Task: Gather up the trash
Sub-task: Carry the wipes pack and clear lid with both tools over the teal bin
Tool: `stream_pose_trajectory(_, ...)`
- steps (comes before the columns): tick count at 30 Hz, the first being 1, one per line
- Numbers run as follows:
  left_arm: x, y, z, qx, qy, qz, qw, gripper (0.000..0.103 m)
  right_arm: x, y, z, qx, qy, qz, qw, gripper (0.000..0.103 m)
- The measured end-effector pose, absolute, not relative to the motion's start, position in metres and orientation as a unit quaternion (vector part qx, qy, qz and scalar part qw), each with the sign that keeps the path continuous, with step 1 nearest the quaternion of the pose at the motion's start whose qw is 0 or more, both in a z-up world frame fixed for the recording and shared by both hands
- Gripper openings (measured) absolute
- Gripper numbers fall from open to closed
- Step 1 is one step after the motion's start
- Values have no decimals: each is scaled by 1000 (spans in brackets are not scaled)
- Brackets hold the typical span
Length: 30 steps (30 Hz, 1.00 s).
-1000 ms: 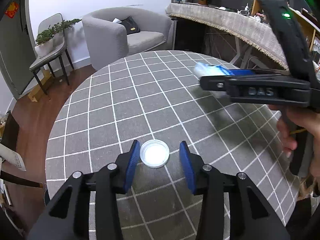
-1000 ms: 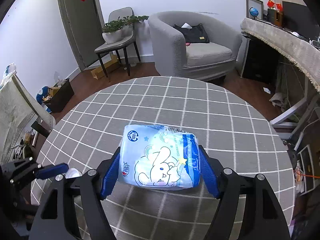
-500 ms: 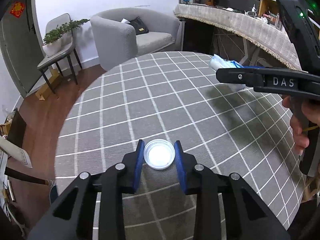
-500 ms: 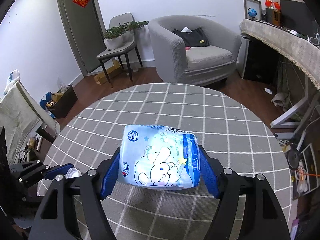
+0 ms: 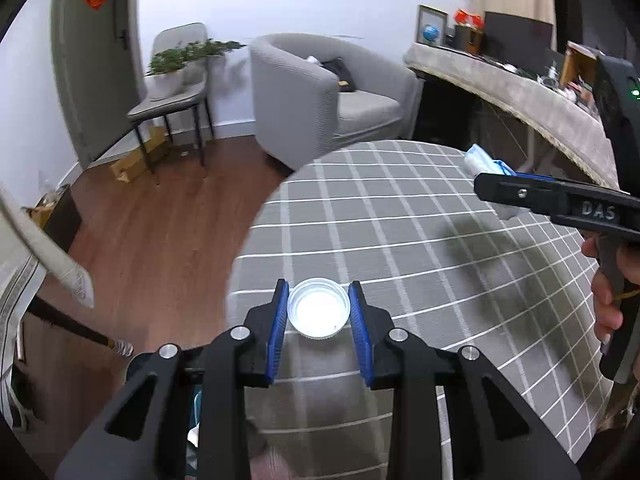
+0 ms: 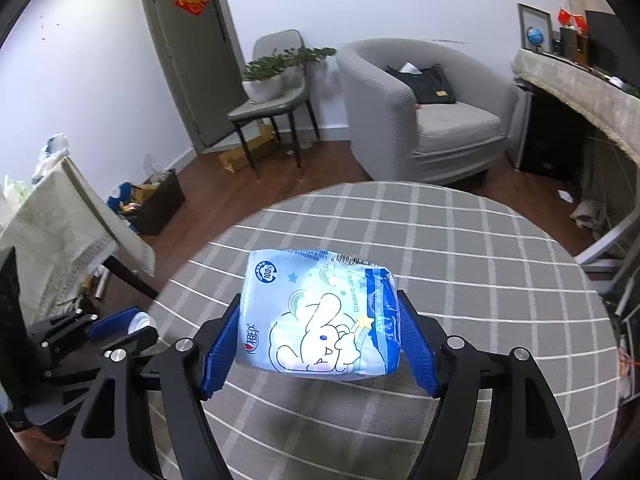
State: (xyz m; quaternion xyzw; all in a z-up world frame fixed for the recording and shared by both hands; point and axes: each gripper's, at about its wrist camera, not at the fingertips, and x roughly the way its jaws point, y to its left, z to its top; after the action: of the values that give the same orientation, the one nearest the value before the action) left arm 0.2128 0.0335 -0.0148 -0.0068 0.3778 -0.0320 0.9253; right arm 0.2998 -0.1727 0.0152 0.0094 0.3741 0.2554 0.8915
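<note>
My left gripper (image 5: 318, 314) is shut on a white plastic lid (image 5: 318, 307) and holds it above the edge of the round table with the grey checked cloth (image 5: 400, 216). My right gripper (image 6: 318, 346) is shut on a light blue tissue pack with a rabbit drawing (image 6: 320, 316), held above the table. The right gripper also shows in the left wrist view (image 5: 560, 200), with an end of the pack (image 5: 482, 162) sticking out. The left gripper with the lid shows in the right wrist view (image 6: 120, 326) at lower left.
A grey armchair (image 6: 420, 112) stands beyond the table, a chair with a potted plant (image 6: 276, 80) to its left. A long covered desk (image 5: 520, 92) runs along the right. A cloth-draped object (image 6: 60, 232) and floor clutter lie at the left.
The left gripper closed on the white lid and lifted it, moving left toward the table's edge. The right gripper kept its hold on the tissue pack and rose with it.
</note>
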Motion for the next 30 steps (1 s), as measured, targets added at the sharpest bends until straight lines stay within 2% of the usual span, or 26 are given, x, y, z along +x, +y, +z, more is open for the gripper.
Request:
stream_pose_trajectory(8, 195, 91, -20, -27, 383, 12, 923, 32, 286, -114, 26, 7, 361, 304, 882, 73)
stream_pose_trajectory(30, 160, 215, -115, -99, 489, 84, 863, 32, 260, 41, 7, -18, 371, 394, 841, 73)
